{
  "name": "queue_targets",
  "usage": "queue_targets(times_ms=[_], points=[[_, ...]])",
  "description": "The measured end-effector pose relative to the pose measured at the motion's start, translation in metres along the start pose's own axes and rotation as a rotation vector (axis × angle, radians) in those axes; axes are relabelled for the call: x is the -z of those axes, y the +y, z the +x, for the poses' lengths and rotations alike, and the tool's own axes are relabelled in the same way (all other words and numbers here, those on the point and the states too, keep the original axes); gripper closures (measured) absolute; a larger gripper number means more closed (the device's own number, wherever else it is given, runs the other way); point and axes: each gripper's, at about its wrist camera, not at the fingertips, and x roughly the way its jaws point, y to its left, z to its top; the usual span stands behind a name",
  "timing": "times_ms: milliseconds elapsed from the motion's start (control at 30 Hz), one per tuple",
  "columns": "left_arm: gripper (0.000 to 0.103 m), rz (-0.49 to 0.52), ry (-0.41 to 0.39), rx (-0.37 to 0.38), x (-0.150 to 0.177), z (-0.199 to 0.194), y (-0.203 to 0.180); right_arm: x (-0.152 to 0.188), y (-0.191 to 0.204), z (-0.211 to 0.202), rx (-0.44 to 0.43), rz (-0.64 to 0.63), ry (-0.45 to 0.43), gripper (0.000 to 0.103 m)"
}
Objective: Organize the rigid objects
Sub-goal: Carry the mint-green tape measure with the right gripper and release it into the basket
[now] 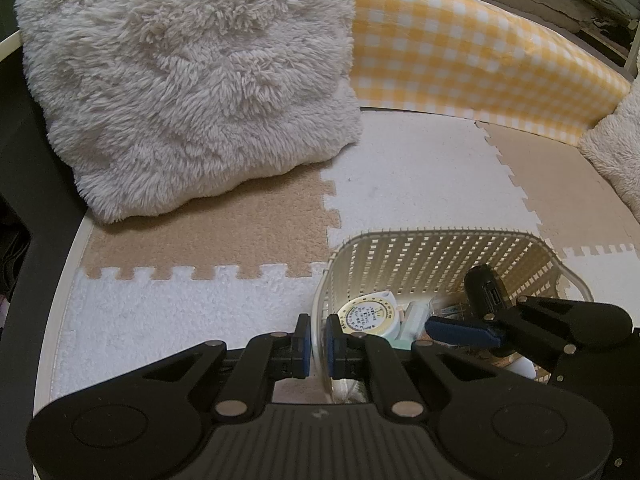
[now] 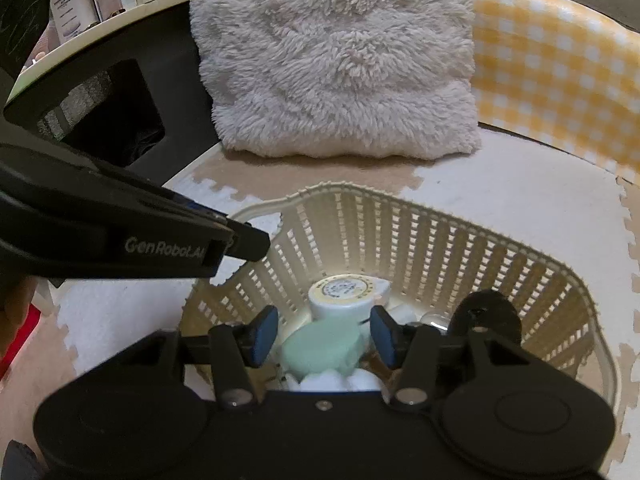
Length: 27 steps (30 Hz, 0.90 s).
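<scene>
Over the cream slatted plastic basket (image 2: 440, 240) on the foam floor mat (image 1: 400, 168), my left gripper (image 1: 317, 346) pinches its rim; right gripper (image 2: 324, 336), half-open and empty, straddles the mint-green oval case (image 2: 320, 350). Dropping carelessly could tip the basket.

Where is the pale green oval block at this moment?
The pale green oval block lies inside the cream slotted plastic basket, low in the right wrist view, just in front of the round white tape measure and above white fluffy balls.
</scene>
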Motion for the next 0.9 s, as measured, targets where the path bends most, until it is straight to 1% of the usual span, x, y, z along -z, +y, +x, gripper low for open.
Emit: queue_targets(times_ms=[33,267,300,367,400,567,633,667,800,900], points=[[0.095,0.0,0.0,0.0,0.0,0.0,0.0,0.0,0.0,0.0,-0.001,-0.002,0.001,0.043],[0.095,0.0,0.0,0.0,0.0,0.0,0.0,0.001,0.0,-0.001,-0.006,0.003,0.004,0.042],[0.095,-0.001,0.0,0.0,0.0,0.0,0.0,0.001,0.0,-0.003,-0.006,0.003,0.004,0.04],[0.095,-0.003,0.0,0.002,0.0,0.0,0.0,0.001,-0.002,-0.008,-0.002,0.001,-0.002,0.034],[0.095,-0.003,0.0,0.002,0.0,0.0,0.0,0.001,-0.003,-0.013,0.002,-0.003,-0.01,0.029],[0.095,-0.006,-0.001,0.002,0.001,0.0,0.0,-0.002,-0.01,-0.034,0.03,-0.01,-0.033,0.028],[0.095,-0.009,-0.002,0.003,0.001,0.0,0.0,-0.004,-0.013,-0.045,0.037,0.002,-0.049,0.019],[0.095,-0.01,-0.002,0.003,0.001,0.0,0.0,-0.005,-0.014,-0.05,0.038,0.008,-0.056,0.018],[0.095,-0.006,-0.003,-0.005,0.002,-0.001,-0.002,-0.008,-0.017,-0.077,0.053,0.012,-0.092,0.016],[0.095,-0.002,-0.005,-0.011,0.002,-0.002,-0.003,-0.008,-0.018,-0.099,0.062,0.023,-0.123,0.013]])
